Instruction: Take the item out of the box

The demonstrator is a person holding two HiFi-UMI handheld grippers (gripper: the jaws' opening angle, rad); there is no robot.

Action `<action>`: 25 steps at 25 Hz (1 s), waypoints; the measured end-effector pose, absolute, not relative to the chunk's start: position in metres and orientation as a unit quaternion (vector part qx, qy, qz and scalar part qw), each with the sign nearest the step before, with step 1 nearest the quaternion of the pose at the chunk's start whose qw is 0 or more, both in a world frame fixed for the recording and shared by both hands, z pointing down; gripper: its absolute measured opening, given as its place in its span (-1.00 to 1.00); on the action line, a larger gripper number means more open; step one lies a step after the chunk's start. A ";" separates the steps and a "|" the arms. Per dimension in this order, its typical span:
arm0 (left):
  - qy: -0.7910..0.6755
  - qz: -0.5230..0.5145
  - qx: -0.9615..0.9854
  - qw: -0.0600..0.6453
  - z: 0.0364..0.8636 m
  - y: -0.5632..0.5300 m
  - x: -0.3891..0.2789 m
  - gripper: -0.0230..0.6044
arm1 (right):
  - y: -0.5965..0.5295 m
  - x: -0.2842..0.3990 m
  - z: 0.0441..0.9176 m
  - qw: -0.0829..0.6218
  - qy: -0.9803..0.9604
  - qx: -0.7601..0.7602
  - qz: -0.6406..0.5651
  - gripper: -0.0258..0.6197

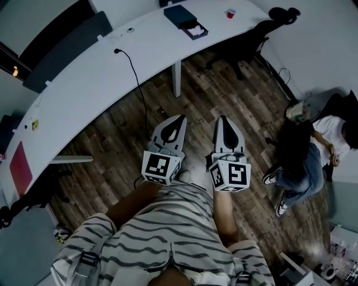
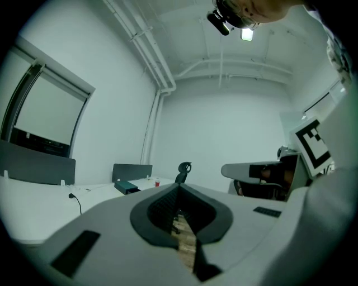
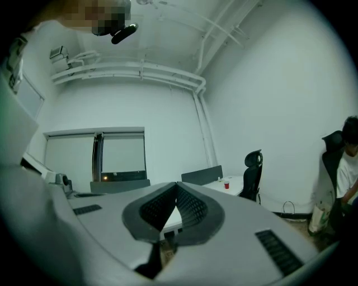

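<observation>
Striped shirt (image 1: 162,229) fills foreground; we hold left gripper (image 1: 180,119) and right gripper (image 1: 223,119) at waist level, fingers (image 1: 173,132) clenched, empty, probably idle since box (image 1: 182,15), item presumably inside, lies on table (image 1: 84,78) well apart, beyond reach.

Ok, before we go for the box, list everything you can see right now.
Desk: one, white, long and curved, upper left.
Box: one, dark blue, far end of the desk, with an open part holding something white.
Cup: one, red, on the desk right of the box.
Cable: one, black, running from the desk down to the floor.
Office chair: one, black, by the desk's far end.
Flat item: one, red, near end of the desk.
Panel: one, dark grey, behind the desk.
Seated person: one, right edge.
Floor: brown wood planks.
Left tongs: grey, shut, empty, held over the floor.
Right tongs: grey, shut, empty, beside the left.
</observation>
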State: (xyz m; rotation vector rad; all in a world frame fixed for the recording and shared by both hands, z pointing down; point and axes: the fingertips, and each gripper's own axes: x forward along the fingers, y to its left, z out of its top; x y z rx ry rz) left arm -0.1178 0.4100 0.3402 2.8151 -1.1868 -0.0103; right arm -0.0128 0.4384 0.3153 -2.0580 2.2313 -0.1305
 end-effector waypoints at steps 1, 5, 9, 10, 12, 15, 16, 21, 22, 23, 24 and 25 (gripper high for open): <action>-0.388 -0.004 0.921 0.041 0.341 0.408 -0.116 -0.85 | 0.436 -0.012 0.315 0.052 0.734 -0.676 -0.041 -0.86; -0.379 0.001 0.924 0.038 0.349 0.391 -0.104 -0.85 | 0.415 -0.006 0.321 0.052 0.736 -0.674 -0.037 -0.86; -0.386 -0.001 0.922 0.035 0.354 0.352 -0.090 -0.85 | 0.376 0.003 0.327 0.042 0.743 -0.667 -0.032 -0.86; -0.389 -0.003 0.921 0.035 0.354 0.339 -0.088 -0.85 | 0.365 0.005 0.327 0.039 0.745 -0.665 -0.030 -0.86; -0.394 -0.007 0.919 0.037 0.353 0.313 -0.083 -0.85 | 0.341 0.009 0.326 0.036 0.748 -0.662 -0.027 -0.86; -0.398 -0.009 0.916 0.041 0.352 0.272 -0.075 -0.85 | 0.299 0.016 0.325 0.036 0.751 -0.659 -0.030 -0.86; -0.399 -0.008 0.916 0.042 0.352 0.258 -0.072 -0.85 | 0.285 0.019 0.325 0.037 0.752 -0.658 -0.032 -0.86; -0.404 -0.007 0.913 0.044 0.344 0.184 -0.063 -0.85 | 0.211 0.027 0.318 0.039 0.755 -0.653 -0.040 -0.86; -0.405 -0.006 0.913 0.045 0.343 0.170 -0.061 -0.85 | 0.197 0.029 0.316 0.039 0.755 -0.653 -0.040 -0.86; -0.404 -0.004 0.914 0.046 0.342 0.156 -0.060 -0.85 | 0.183 0.031 0.314 0.040 0.755 -0.653 -0.041 -0.86; -0.402 -0.002 0.914 0.047 0.341 0.143 -0.058 -0.85 | 0.169 0.032 0.312 0.040 0.755 -0.654 -0.041 -0.86; -0.400 -0.001 0.915 0.047 0.339 0.131 -0.056 -0.85 | 0.156 0.033 0.310 0.040 0.754 -0.654 -0.042 -0.86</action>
